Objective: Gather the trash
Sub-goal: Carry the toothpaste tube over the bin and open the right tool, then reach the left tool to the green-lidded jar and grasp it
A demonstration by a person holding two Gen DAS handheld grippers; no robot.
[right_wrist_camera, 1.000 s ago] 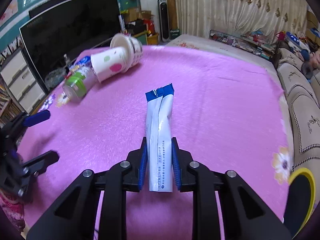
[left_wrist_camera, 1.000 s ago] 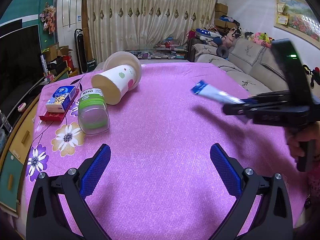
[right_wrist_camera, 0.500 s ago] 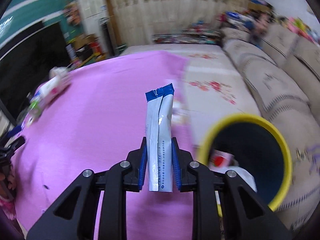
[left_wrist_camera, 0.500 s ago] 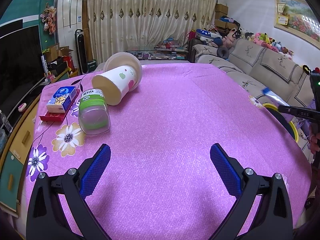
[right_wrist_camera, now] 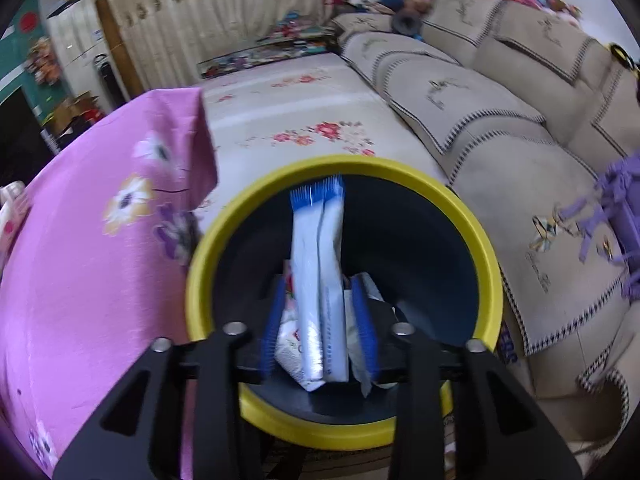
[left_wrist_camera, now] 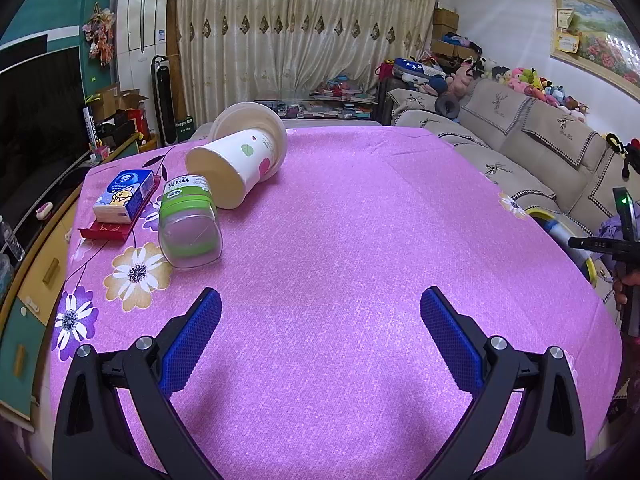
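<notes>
My right gripper (right_wrist_camera: 320,316) hangs over the yellow-rimmed trash bin (right_wrist_camera: 486,248) beside the table. Its jaws have parted and the white and blue wrapper (right_wrist_camera: 320,264) stands loose between them, above other trash in the bin. The right gripper (left_wrist_camera: 576,242) also shows at the far right of the left wrist view, by the bin's rim (left_wrist_camera: 540,211). My left gripper (left_wrist_camera: 320,332) is open and empty above the pink tablecloth (left_wrist_camera: 340,220). A tipped paper cup (left_wrist_camera: 236,160) and a green-lidded jar (left_wrist_camera: 188,216) lie at the table's left.
A tissue pack (left_wrist_camera: 124,196) rests on a red box (left_wrist_camera: 110,230) at the left edge. A beige sofa (right_wrist_camera: 500,100) runs along the right behind the bin. A TV (left_wrist_camera: 36,128) and cabinet stand on the left.
My right gripper swung from over the table to above the bin and its jaws opened, loosing the wrapper. The left gripper has not moved.
</notes>
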